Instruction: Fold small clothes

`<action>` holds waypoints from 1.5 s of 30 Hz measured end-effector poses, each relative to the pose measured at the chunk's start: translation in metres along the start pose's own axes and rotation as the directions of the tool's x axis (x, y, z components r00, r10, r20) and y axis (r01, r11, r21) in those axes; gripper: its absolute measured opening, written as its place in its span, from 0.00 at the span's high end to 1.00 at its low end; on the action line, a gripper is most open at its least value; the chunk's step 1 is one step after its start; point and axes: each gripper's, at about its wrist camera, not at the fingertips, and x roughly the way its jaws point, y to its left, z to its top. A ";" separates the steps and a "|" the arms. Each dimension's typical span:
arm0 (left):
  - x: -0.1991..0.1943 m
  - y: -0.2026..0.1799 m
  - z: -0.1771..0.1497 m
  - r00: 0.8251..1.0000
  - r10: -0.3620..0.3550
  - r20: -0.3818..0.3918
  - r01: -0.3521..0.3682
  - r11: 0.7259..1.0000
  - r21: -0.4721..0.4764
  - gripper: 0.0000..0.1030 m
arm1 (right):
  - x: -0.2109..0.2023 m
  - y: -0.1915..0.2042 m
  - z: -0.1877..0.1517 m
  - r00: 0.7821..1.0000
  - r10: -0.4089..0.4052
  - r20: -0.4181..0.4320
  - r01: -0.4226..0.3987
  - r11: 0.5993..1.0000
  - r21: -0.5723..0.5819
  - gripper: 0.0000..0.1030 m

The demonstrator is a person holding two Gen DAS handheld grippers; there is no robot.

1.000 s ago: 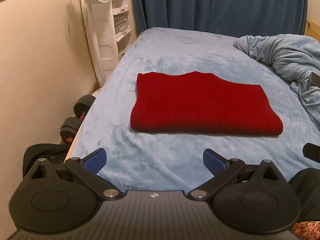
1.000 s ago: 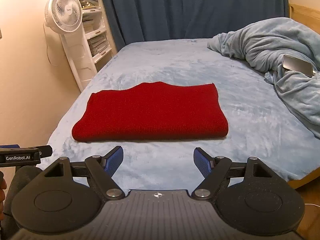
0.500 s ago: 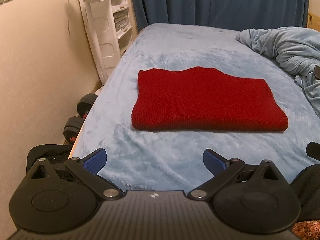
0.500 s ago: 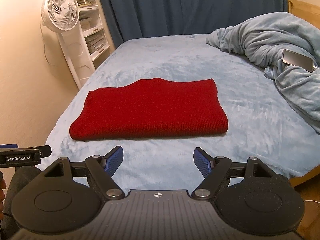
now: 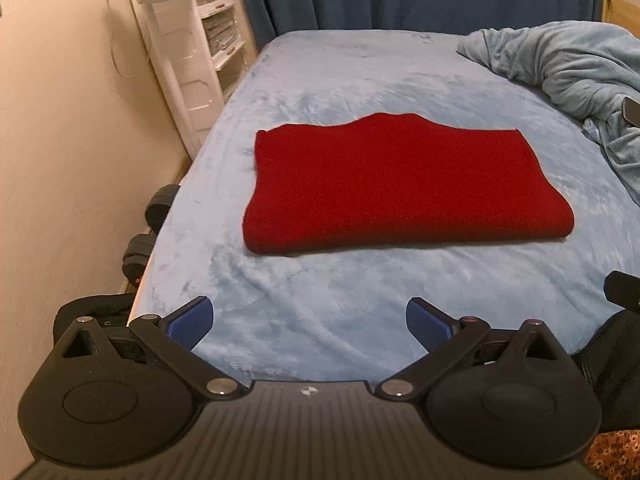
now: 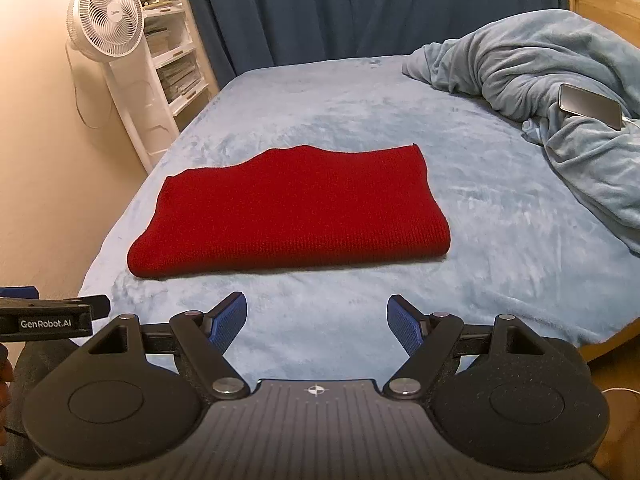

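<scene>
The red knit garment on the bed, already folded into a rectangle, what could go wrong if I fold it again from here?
The red knit garment looks thick, so another fold may spring open or bulge. Both the left gripper and right gripper hang open short of it; pinching only the top layer could undo the fold. Dragging it right could bunch the plush sheet toward the blanket holding a phone.

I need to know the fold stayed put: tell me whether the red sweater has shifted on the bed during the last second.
No. The red sweater lies in the same place on the blue bed cover, at the same offset from the crumpled blanket; only the cameras drifted.
</scene>
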 end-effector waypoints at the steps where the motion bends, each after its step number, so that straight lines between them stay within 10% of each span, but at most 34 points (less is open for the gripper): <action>1: 0.001 -0.001 0.000 1.000 -0.001 -0.002 0.001 1.000 0.001 0.00 | 0.001 0.000 0.000 1.000 -0.001 -0.003 0.001 1.000 0.002 0.24; 29: 0.066 -0.010 0.025 0.993 -0.019 -0.119 0.018 1.000 -0.017 0.00 | 0.065 -0.011 0.009 0.991 -0.048 -0.127 0.053 0.998 0.038 0.24; 33: 0.083 -0.006 0.033 0.993 -0.016 -0.121 0.013 1.000 -0.028 0.00 | 0.089 -0.034 0.018 0.992 0.024 -0.124 -0.001 0.984 0.178 0.23; 39: 0.127 0.035 0.050 0.994 0.046 -0.104 -0.062 0.986 -0.158 0.00 | 0.167 -0.109 0.026 0.983 0.138 -0.118 -0.032 0.771 0.636 0.20; 45: 0.170 0.086 0.059 0.978 0.170 -0.120 -0.195 0.951 -0.241 0.00 | 0.240 -0.168 0.023 0.993 0.087 -0.081 0.026 0.501 0.865 0.20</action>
